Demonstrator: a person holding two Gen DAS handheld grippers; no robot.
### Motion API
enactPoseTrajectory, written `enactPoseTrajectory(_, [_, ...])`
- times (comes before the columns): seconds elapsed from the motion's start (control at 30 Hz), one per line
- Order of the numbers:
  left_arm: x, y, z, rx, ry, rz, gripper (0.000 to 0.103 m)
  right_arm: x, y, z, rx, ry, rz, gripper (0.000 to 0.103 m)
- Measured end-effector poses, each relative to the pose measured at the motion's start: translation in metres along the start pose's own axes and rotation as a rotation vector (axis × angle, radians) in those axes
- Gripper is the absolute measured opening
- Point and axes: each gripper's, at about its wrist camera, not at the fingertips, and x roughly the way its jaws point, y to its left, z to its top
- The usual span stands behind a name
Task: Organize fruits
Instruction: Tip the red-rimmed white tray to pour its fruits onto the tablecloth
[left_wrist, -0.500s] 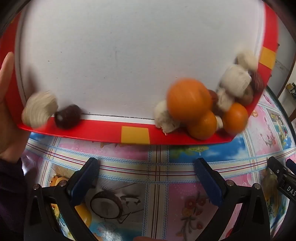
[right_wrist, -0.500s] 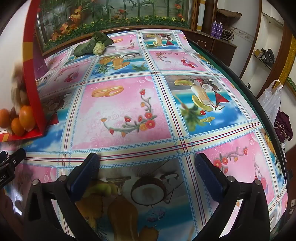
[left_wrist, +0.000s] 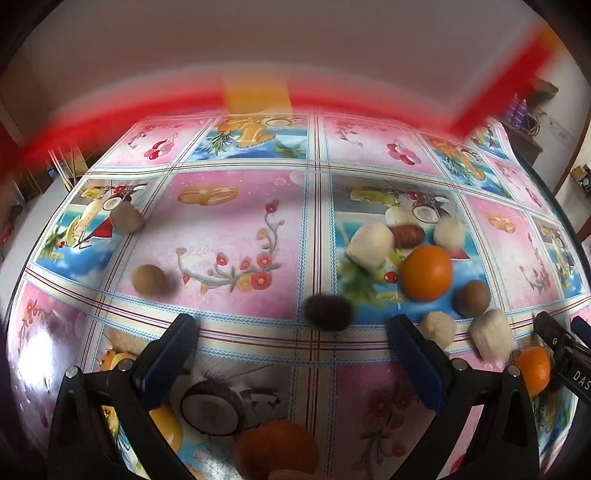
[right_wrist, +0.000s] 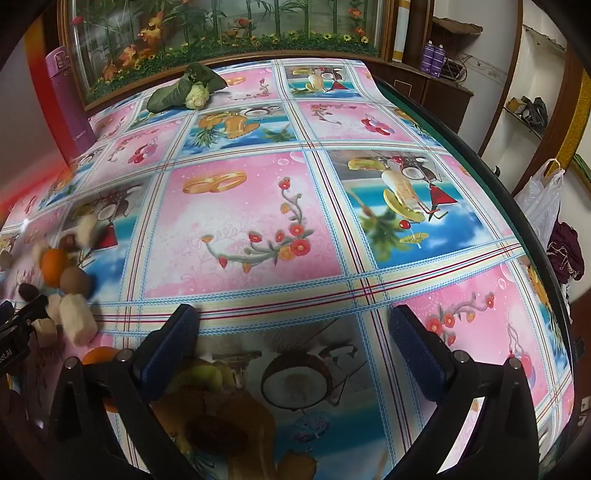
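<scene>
A glossy printed cloth (right_wrist: 258, 221) covers the desk, squared off into pink panels of flowers and rings and blue panels of drinks, coconuts and pineapples. In the right wrist view, a large framed picture of bamboo and flowers (right_wrist: 229, 26) stands at the desk's far edge at 12 o'clock, with a leafy green vegetable (right_wrist: 186, 90) lying on the cloth just before it and a purple flask (right_wrist: 70, 107) upright at 10 o'clock. Dark wooden shelving with two purple cans (right_wrist: 433, 55) fills the 1 o'clock corner, and a white plastic bag (right_wrist: 543, 199) hangs at 3 o'clock.

In the left wrist view, a blurred red-rimmed white tray (left_wrist: 258, 55) spans the top, lifted clear of the cloth. The fruits are scattered on the desk below it. A big orange (left_wrist: 426, 272) sits at 3 o'clock, with a pale fuzzy piece (left_wrist: 370, 244) and a reddish-brown one (left_wrist: 407, 236) just beside it. A brown round fruit (left_wrist: 474, 298) and two more pale pieces lie nearer the right edge, where a smaller orange (left_wrist: 535, 369) rests beside the other tool. A dark blurred fruit (left_wrist: 328, 312) lies near centre, and two tan ones (left_wrist: 149, 279) sit well apart at 9 and 10 o'clock. Another orange (left_wrist: 275, 448) shows at 6 o'clock.

The left gripper (left_wrist: 291, 343) has its jaws spread wide and holding nothing. The right gripper (right_wrist: 293, 343) likewise has its jaws released over bare cloth, the fruit cluster lying at its 9 o'clock.
</scene>
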Motion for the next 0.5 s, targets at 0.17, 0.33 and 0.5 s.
enactPoseTrajectory(0.17, [-0.003, -0.008, 0.0008, 0.001, 0.0, 0.001, 0.102, 0.0, 0.0, 0.0, 0.0, 0.0, 0.0, 0.103])
enactPoseTrajectory(0.33, [-0.0032, -0.0081, 0.0004, 0.002, -0.001, 0.001, 0.102, 0.0, -0.0001, 0.0, 0.0, 0.0, 0.0, 0.103])
enactPoseTrajectory(0.5, [-0.0033, -0.0082, 0.0002, 0.002, -0.001, 0.001, 0.102, 0.0, -0.0001, 0.0002, 0.0, 0.001, 0.0, 0.103])
